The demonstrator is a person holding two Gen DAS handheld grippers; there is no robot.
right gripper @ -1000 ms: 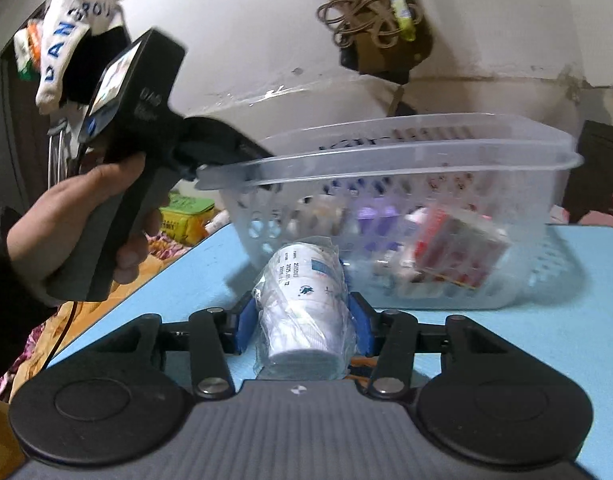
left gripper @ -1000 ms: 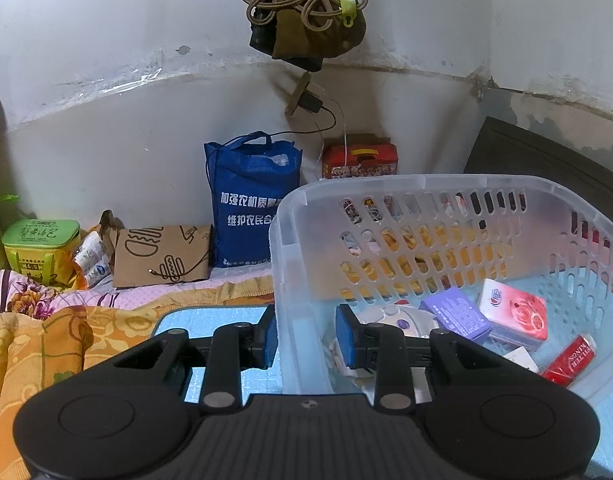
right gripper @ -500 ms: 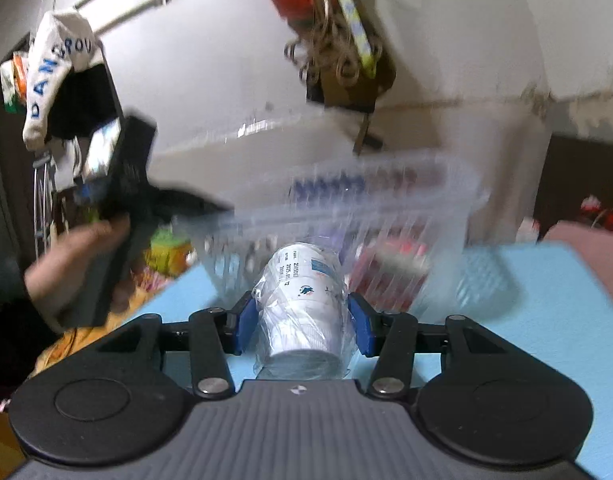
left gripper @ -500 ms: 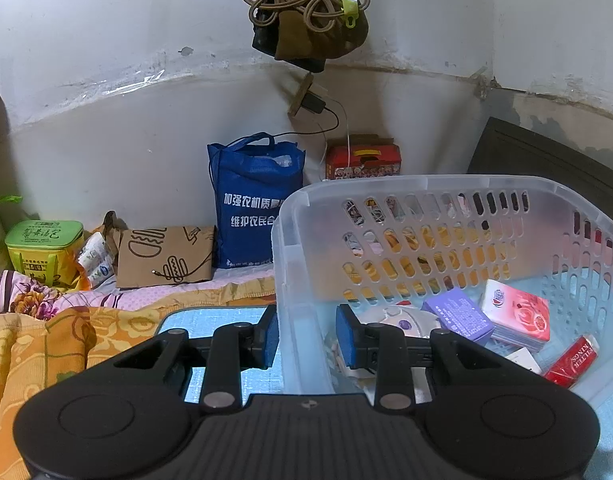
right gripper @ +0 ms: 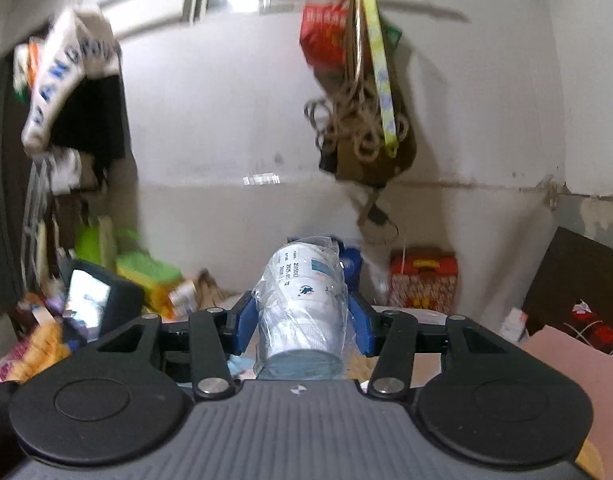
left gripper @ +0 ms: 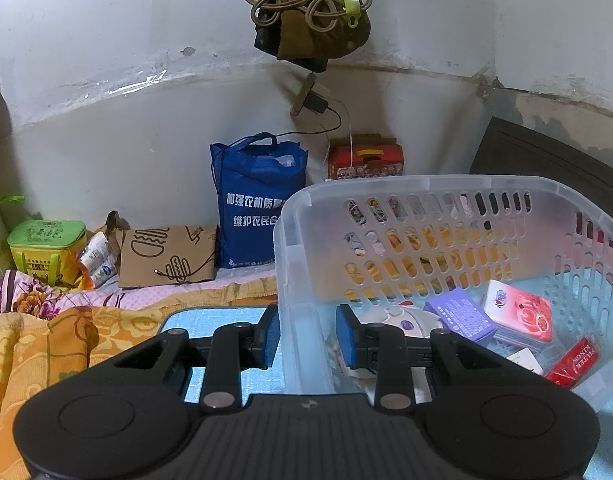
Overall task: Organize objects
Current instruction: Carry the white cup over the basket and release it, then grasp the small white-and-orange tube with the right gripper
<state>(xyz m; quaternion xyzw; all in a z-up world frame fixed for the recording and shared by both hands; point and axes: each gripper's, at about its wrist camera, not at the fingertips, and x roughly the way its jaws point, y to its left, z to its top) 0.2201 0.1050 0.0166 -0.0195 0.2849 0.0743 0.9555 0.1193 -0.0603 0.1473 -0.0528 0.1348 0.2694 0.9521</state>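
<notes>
Translucent basket (left gripper: pixel 406 188), 1 wrapped cup stack (right gripper: pixel 302 304) in right tool (right gripper: pixel 302 322)

A light blue tabletop (left gripper: pixel 210 318) at lower centre carries the translucent plastic basket (left gripper: pixel 426 188) at right. Behind, at left, a bed (left gripper: pixel 154 294) bears a green box (left gripper: pixel 46 250), a brown paper bag (left gripper: pixel 166 256) and a blue tote bag (left gripper: pixel 254 200).

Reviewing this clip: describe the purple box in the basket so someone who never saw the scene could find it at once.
Start at the white perforated basket, whose near-left wall sits between the left gripper's fingers. On its floor lies the purple box, flat between a round white item and a pink-and-white pack. It is the only purple thing there.
</notes>
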